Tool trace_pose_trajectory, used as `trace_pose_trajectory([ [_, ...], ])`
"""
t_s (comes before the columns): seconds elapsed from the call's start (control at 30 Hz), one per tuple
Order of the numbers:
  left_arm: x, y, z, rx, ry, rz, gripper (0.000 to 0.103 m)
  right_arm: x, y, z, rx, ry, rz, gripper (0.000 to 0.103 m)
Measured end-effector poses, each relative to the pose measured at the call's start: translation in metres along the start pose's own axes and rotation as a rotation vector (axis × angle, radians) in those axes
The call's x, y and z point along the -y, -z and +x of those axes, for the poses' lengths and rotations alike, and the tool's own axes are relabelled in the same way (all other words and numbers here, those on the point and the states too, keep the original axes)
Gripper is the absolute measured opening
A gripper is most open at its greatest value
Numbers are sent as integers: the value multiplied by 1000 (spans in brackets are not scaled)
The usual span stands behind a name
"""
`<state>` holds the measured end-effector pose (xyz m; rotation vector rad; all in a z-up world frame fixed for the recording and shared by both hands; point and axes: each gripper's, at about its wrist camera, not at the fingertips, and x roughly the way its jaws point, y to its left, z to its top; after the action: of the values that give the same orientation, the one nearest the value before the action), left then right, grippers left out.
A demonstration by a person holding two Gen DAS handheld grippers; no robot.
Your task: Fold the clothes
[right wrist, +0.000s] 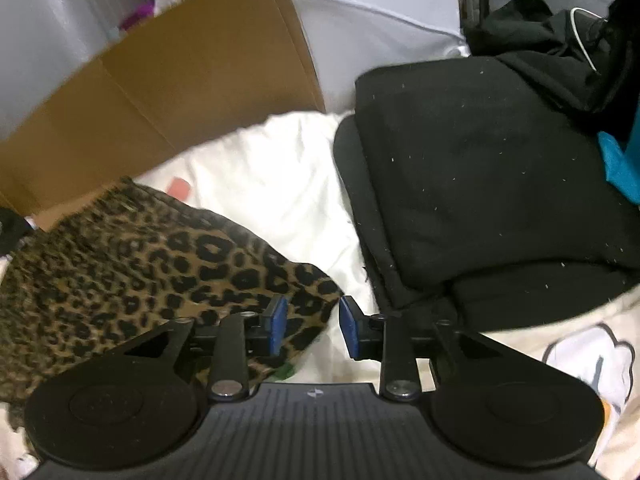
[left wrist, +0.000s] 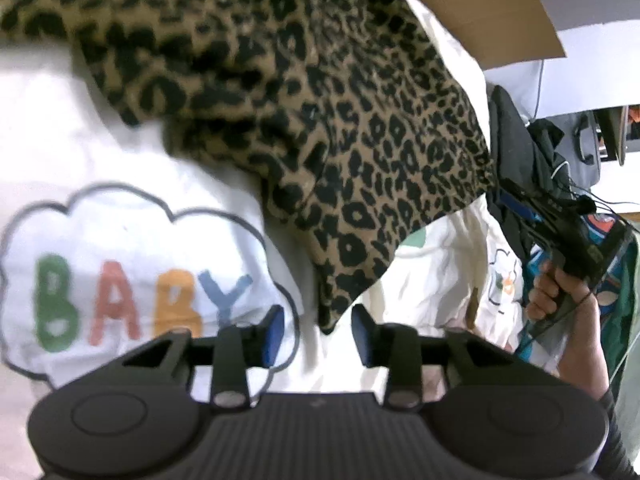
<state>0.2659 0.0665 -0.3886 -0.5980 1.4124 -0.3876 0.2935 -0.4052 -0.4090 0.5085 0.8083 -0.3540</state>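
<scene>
In the left wrist view, the left tongs (left wrist: pixel 318 330) stood spread, nothing between the blue pads (left wrist: pixel 274 334). The leopard-print garment (left wrist: pixel 304 120) lay from 11 o'clock down to the centre, its lower corner just above the gap, over a white sheet (left wrist: pixel 80 128) printed with a cloud reading "BABY" (left wrist: pixel 136 300) at 8 o'clock. A hand (left wrist: pixel 560 292) at 3 o'clock gripped the other tool's handle.

In the right wrist view, the right tongs (right wrist: pixel 312 330) were also spread and empty. The leopard-print garment lay at 9 o'clock, its corner beneath the left pad. Folded black clothing (right wrist: pixel 480 200) sat at 2 o'clock, a cardboard box (right wrist: pixel 160 92) at 11 o'clock.
</scene>
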Motion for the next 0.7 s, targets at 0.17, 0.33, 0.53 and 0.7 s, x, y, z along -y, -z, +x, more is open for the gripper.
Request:
trace_pose_trajectory([
  [0.17, -1, -19, -46, 83, -74, 4, 43, -14, 7, -25, 32, -72, 44, 35],
  [0.33, 6, -39, -91, 154, -151, 42, 47, -39, 16, -50, 53, -130, 74, 41],
  [0.53, 22, -55, -129, 180, -221, 100, 51, -72, 29, -67, 44, -214, 60, 42],
  [0.7, 35, -67, -156, 183, -287, 139, 52, -96, 44, -74, -9, -299, 73, 42],
])
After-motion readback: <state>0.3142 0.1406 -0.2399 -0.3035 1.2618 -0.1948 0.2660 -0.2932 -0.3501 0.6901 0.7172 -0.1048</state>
